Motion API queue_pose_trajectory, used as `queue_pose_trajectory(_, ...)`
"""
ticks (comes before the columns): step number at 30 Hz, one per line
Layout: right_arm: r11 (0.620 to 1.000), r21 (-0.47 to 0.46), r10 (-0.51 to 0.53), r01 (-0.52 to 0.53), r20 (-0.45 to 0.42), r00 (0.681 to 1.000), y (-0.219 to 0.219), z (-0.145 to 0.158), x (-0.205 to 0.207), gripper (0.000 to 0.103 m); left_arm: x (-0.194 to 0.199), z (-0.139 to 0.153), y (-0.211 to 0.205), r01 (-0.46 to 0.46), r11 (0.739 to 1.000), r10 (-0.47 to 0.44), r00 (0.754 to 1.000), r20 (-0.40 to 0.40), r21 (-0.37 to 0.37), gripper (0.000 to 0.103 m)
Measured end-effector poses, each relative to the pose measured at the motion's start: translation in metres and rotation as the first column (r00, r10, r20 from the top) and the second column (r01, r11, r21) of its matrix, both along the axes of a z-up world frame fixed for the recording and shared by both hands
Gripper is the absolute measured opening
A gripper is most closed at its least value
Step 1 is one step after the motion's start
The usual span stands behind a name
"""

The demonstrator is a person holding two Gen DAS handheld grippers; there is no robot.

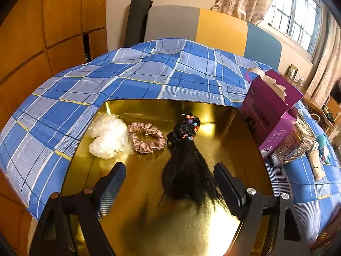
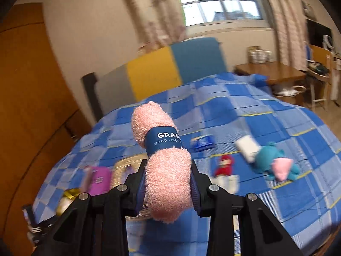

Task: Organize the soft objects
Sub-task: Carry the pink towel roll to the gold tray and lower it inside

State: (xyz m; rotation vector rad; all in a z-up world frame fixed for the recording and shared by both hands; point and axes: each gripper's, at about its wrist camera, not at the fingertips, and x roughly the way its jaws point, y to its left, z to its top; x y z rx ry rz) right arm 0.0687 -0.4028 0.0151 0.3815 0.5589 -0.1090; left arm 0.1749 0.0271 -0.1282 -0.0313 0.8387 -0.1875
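Towel lifted, tray waiting

Left wrist view: the left gripper (image 1: 169,178) stood wide apart, empty, above the gold tray (image 1: 223,147).
Right wrist view: the right gripper (image 2: 168,182) clamped the rolled pink towel (image 2: 163,149) above the bed, long axis pointing away and up; best gripped firmly, then laid flat.

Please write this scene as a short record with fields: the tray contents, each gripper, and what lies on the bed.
tray: gold tray holding clear plastic wad, pink scrunchie, black hairpiece
left gripper: open, above the tray
right gripper: shut on pink rolled towel
bed: teal plush, red plush, purple box
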Motion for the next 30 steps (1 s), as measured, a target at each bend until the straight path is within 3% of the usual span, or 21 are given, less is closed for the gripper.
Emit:
queue_pose_trajectory(4,0.986,0.014,0.166,-0.165,-0.017,0.986,0.067,0.002,0.018,0.035,-0.001,-0.002,0.011,-0.022,0.999,0.021,1.000,-0.012,-0.026,0.085)
queue_pose_trajectory(8,0.948,0.011,0.319,-0.319,-0.067,0.945,0.135,-0.010,0.035,0.035,-0.005,-0.004,0.022,-0.051,0.998,0.051,0.999,-0.018,-0.038,0.087)
queue_pose_trajectory(13,0.910,0.025,0.413,-0.414,-0.144,0.899,0.205,-0.039,0.056,0.035,-0.004,-0.004,0.035,-0.097,0.995,0.097,0.995,-0.018,-0.028,0.088)
queue_pose_trajectory(16,0.917,0.046,0.398,-0.397,-0.198,0.896,0.232,-0.061,0.068,0.035,-0.004,-0.001,0.042,-0.127,0.992,0.127,0.992,-0.006,-0.015,0.088)
queue_pose_trajectory(19,0.949,0.072,0.314,-0.307,-0.278,0.908,0.253,-0.091,0.088,0.035,-0.004,0.001,0.051,-0.152,0.988,0.152,0.988,-0.003,-0.008,0.089)
queue_pose_trajectory(24,0.972,0.078,0.237,-0.224,-0.323,0.916,0.267,-0.124,0.111,0.035,-0.002,-0.002,0.061,-0.179,0.984,0.179,0.984,-0.028,-0.018,0.090)
queue_pose_trajectory(30,0.994,-0.023,0.097,-0.109,-0.318,0.943,0.284,-0.137,0.132,0.037,-0.002,-0.001,0.065,-0.191,0.981,0.190,0.981,-0.027,-0.027,0.090)
